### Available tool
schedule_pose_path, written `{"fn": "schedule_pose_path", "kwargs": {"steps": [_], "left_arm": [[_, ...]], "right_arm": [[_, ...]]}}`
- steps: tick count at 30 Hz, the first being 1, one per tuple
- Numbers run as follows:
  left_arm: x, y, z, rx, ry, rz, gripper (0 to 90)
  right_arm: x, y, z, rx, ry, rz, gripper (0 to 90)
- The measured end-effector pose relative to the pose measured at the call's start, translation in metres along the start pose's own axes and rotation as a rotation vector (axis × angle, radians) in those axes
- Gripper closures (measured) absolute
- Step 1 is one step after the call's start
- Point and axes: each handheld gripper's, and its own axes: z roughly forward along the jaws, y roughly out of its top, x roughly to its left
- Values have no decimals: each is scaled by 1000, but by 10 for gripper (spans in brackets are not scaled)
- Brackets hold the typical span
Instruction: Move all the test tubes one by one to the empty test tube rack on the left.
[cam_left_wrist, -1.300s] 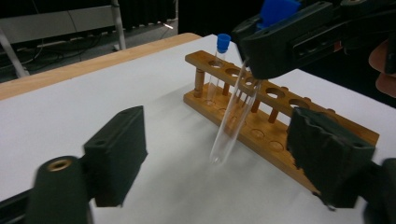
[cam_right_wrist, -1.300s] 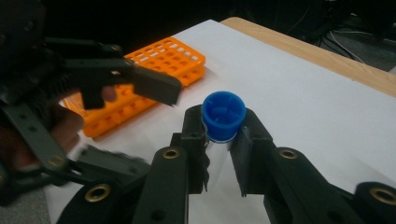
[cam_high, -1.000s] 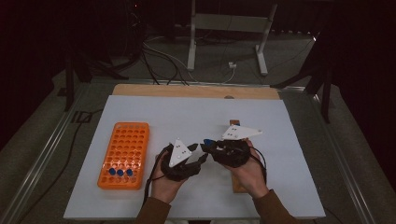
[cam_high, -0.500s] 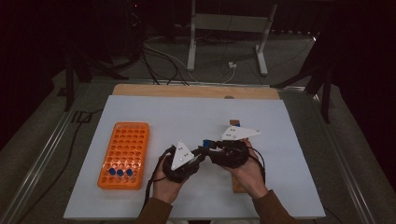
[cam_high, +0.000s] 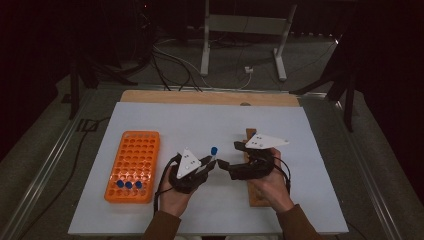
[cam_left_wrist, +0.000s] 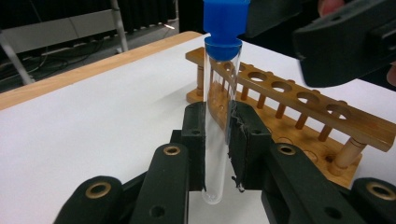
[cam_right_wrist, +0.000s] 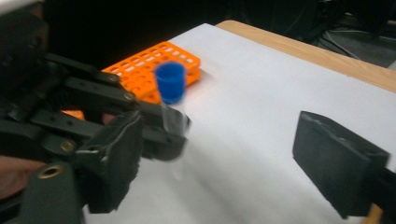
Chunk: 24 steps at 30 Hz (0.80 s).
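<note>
White paper covers the table (cam_high: 150, 125), and the room behind it is dark, with cables on the floor.

Near the middle, the two hands hold their grippers nose to nose. The left gripper (cam_left_wrist: 217, 140) pinches a clear tube (cam_left_wrist: 219, 116) low on its glass, with both pads pressed tight on it. The tube stands almost upright, off the table, and its blue cap (cam_high: 214, 150) points up between the two grippers.

Half a second ago the right gripper was snug against the left one, right at the tube. Now the right gripper (cam_right_wrist: 224, 158) has just been opening its jaws. They stand wide apart and nothing is between them. The tube sits a little in front of them, held by the other hand. That picture is blurry, so I cannot be sure the tube is fully clear of the right jaws, but it looks so.

It looks like the tube has been passed from the right gripper to the left. The left gripper carries it alone now.

An orange rack (cam_high: 131, 167) lies just left of the left hand, with three blue-capped tubes (cam_high: 128, 184) in its near row. A wooden rack (cam_left_wrist: 289, 107) with empty holes lies under the right hand. The orange rack is my guess for where the tube goes next.
</note>
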Motion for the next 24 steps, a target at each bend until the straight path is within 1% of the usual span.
{"fn": "schedule_pose_path", "kwargs": {"steps": [2, 8, 15, 18, 21, 24], "left_arm": [[2, 0, -3, -3, 4, -8, 781], [9, 1, -11, -17, 12, -35, 782], [15, 5, -22, -29, 18, -57, 782], [19, 6, -28, -36, 16, -80, 782], [22, 7, -33, -43, 17, -93, 782], [25, 8, -39, -49, 23, -100, 782]], "right_arm": [[-3, -2, -2, -1, -6, 0, 146], [-9, -10, -7, 3, -33, 1, 45], [-17, -18, -13, 2, -75, 7, 15], [-20, -20, -16, 2, -93, 4, 2], [-23, -23, -19, 3, -104, 3, 1], [-26, -26, -21, 0, -113, 15, 1]]}}
